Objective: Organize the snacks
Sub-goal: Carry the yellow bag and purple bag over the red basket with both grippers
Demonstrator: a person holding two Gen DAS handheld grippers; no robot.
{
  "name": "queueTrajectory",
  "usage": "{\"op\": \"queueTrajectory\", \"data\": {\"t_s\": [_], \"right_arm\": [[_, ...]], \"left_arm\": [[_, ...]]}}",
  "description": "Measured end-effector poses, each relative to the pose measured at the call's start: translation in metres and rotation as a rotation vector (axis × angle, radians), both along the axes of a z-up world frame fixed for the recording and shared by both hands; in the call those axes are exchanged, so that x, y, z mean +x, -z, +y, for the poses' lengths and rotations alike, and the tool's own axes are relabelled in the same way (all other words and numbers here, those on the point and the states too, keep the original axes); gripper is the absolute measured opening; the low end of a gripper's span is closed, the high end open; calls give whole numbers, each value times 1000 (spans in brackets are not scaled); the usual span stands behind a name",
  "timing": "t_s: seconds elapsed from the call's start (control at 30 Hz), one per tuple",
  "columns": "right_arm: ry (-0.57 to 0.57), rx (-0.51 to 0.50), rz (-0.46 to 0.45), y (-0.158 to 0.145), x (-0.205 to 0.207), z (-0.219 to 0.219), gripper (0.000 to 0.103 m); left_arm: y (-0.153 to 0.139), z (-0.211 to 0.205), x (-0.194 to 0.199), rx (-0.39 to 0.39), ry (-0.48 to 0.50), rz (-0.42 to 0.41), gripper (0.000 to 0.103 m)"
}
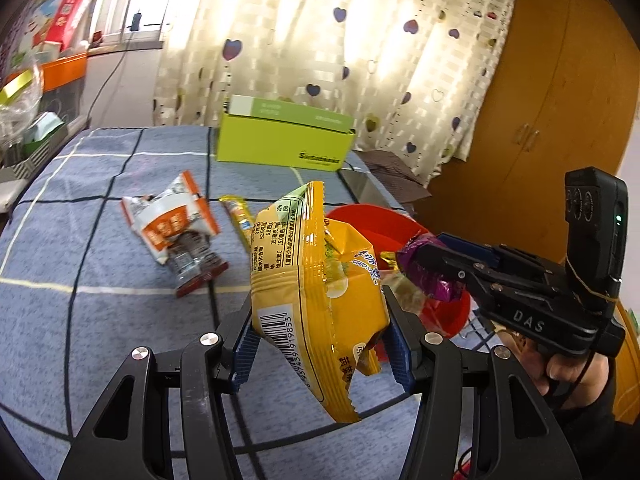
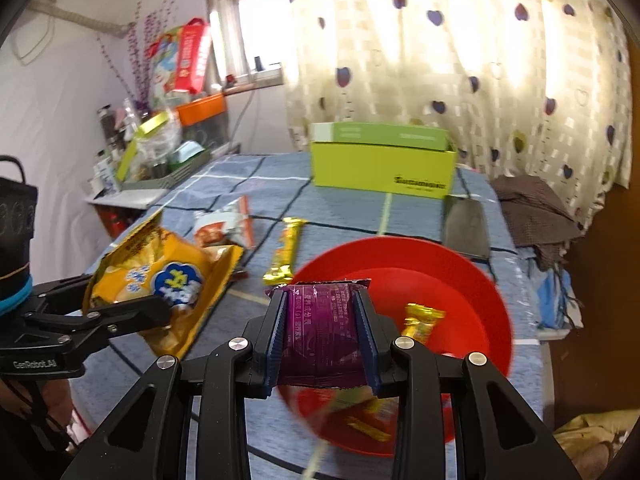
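Care is needed as the purple snack pack (image 2: 320,332), pinched in the right gripper (image 2: 323,336) jaws, is lowered gently into the red bowl (image 2: 480,280), while the yellow chip bag (image 1: 320,292), squeezed by the left gripper (image 1: 320,344), is kept clear.

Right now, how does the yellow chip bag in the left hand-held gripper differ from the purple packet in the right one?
The crinkled yellow chip bag is far bigger than the flat purple foil packet, overhanging the left hand-held gripper, while the packet barely extends past the right hand-held gripper. The bag hangs over the blue checked cloth; the packet sits over the red plastic bowl. Both are clamped and lifted.
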State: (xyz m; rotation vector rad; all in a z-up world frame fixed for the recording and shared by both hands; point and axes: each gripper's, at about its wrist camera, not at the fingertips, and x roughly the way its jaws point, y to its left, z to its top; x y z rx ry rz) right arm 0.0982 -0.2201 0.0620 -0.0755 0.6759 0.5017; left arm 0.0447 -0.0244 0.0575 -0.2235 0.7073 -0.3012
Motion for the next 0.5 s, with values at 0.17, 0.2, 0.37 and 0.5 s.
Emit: {"op": "queueTrajectory", "data": {"t_s": [0.17,0.2,0.37,0.5], "right_arm": [[77,-2,1,0,8,-28,31],[87,-2,3,0,10,-32,31],[133,-1,18,5,17,-50,31],[146,-3,40,13,23,-56,31]], "left_arm": [[1,-10,4,-1,27,5,56],[2,-11,5,-2,30,6,56],[3,-18,10,-2,47,12,56],[3,-22,15,-1,59,13,56]]}}
